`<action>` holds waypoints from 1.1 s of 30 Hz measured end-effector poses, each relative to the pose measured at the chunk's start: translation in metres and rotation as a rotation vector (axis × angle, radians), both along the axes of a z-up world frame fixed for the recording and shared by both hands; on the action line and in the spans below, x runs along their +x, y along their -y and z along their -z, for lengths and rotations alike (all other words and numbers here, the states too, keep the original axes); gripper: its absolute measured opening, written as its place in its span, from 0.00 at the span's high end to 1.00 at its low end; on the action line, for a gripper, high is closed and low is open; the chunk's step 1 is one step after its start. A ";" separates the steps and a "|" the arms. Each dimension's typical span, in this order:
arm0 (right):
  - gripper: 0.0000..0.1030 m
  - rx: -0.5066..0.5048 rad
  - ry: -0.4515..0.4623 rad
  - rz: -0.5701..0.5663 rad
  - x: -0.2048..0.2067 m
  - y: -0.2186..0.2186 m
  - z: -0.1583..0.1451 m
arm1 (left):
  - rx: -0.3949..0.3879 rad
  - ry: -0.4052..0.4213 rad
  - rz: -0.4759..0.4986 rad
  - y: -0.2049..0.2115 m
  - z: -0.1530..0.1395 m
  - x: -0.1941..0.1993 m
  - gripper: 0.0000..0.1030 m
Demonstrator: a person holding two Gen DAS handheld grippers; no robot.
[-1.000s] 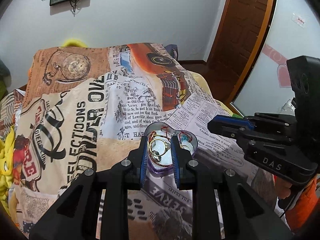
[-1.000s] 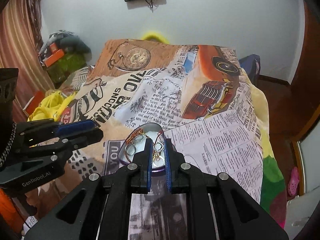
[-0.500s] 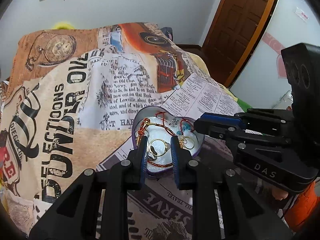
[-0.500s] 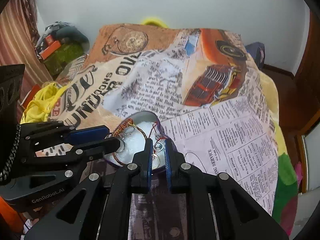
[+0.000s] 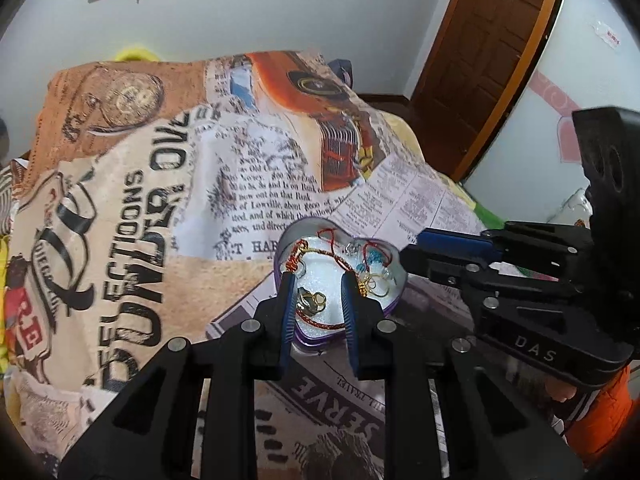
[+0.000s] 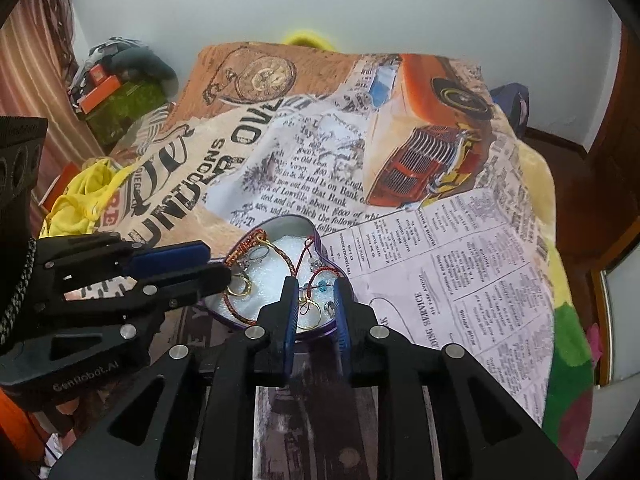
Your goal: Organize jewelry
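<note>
A heart-shaped tin [image 5: 394,298] with a purple rim was seen lying on the bed, on a blanket [image 5: 160,208] printed with newsprint, a pocket watch and an orange car. Inside it, on a white lining, the jewelry was found gathered but tangled: a red-and-gold cord bracelet [image 6: 240,312] was looped along the left and near wall, a gold ring [image 6: 239,285] lay at the left, a pair of gold hoops [image 6: 310,314] lay at the near right, and blue beads [image 6: 320,285] on a thin red string were strewn between them. The left hand-held gripper [image 5: 316,280] was held spread just above the near left part of the tin, with a gold piece [image 5: 311,303] framed between its fingers, and nothing was pinched. The right hand-held gripper [image 6: 314,286] was likewise held spread over the near right part, around the hoops and beads, gripping nothing. No piece was seen outside the tin, so the collecting was judged done, while the sorting and untangling of cords, rings and hoops was judged barely begun.
</note>
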State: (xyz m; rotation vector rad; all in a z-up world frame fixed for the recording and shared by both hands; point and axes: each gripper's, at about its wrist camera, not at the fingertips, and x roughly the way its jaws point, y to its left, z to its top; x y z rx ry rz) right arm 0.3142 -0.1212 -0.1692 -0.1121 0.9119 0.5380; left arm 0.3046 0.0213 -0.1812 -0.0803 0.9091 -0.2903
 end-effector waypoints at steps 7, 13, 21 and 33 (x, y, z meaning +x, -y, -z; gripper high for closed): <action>0.84 0.008 0.098 0.005 -0.028 0.007 -0.042 | 0.020 0.103 -0.087 -0.010 -0.049 -0.032 0.80; 0.81 0.046 0.245 0.034 -0.072 0.020 -0.100 | 0.020 0.244 -0.139 -0.012 -0.113 -0.077 0.80; 0.72 0.159 0.502 0.123 -0.155 0.051 -0.178 | 0.042 0.515 -0.152 0.006 -0.193 -0.166 0.56; 0.19 0.205 0.818 0.266 -0.256 0.061 -0.220 | 0.094 0.780 -0.228 0.025 -0.225 -0.261 0.10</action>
